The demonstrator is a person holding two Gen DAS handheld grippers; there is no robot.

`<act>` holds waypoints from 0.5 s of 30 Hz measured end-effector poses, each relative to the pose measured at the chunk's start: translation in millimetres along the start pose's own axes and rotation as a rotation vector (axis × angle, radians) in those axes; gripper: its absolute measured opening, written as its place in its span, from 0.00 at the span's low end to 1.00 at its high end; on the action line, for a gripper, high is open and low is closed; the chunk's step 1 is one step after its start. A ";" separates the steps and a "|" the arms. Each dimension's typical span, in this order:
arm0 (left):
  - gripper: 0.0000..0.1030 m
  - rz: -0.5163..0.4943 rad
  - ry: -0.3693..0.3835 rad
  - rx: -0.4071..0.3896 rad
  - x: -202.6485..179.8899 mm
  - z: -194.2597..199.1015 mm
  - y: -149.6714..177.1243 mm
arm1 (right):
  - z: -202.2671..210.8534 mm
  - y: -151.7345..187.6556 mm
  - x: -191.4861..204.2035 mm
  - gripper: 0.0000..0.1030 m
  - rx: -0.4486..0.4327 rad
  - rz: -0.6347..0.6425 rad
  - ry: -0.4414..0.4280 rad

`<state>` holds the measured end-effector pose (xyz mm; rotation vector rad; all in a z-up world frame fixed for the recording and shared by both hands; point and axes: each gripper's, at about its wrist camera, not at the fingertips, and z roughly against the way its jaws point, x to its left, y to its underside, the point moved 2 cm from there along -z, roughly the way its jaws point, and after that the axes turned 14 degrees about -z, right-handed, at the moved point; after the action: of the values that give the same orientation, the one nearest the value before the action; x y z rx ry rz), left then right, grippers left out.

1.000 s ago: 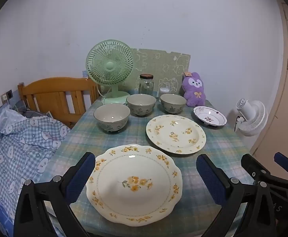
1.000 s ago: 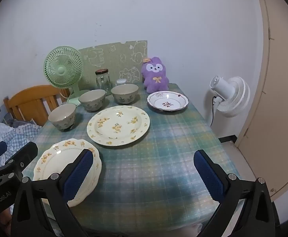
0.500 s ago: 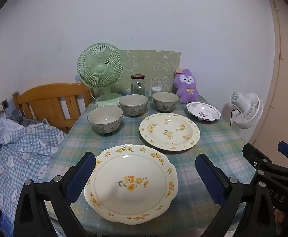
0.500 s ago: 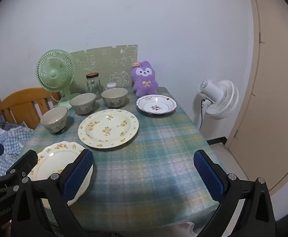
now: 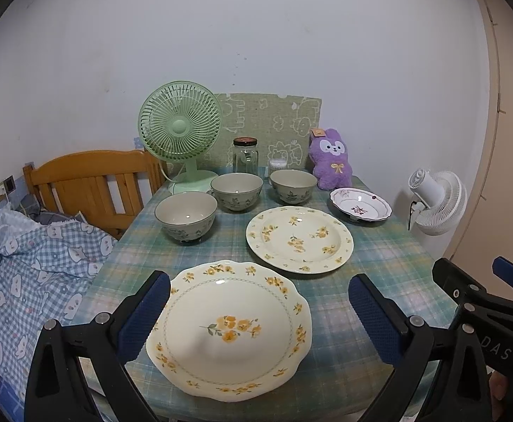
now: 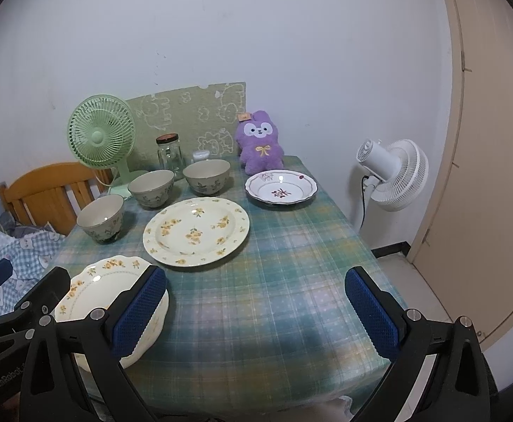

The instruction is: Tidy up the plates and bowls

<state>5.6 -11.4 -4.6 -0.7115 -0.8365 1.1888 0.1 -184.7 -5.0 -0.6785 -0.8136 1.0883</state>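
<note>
Left gripper (image 5: 256, 311) spread wide above scalloped plate (image 5: 230, 328) at bench (image 6: 291, 281) near edge, right gripper (image 6: 256, 311) likewise wide apart beside it, round floral plate (image 5: 299, 239) just beyond scalloped plate, three bowls (image 5: 236, 191) farther back, small purple-patterned dish (image 5: 360, 205) behind-right

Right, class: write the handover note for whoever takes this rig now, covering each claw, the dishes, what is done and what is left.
Left claw: open, empty, above the scalloped plate at the near edge.
Right claw: open, empty, over bare tablecloth.
Round floral plate mid-table; white dish by the purple plush; three bowls in a row behind.
Done: nothing stacked.
Left: everything.
</note>
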 end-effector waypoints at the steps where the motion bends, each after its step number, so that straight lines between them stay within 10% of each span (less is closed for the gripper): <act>1: 0.99 0.001 -0.001 0.002 0.3 -0.1 0.0 | 0.0 -0.9 0.0 1.00 0.001 0.000 -0.001; 15: 0.99 0.009 -0.014 0.001 -1.3 -1.1 -0.9 | -2.2 -2.4 0.6 1.00 0.016 0.003 -0.020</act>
<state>6.8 -12.9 -4.7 -0.7069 -0.8454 1.2032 3.2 -185.1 -4.1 -0.6571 -0.8203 1.1049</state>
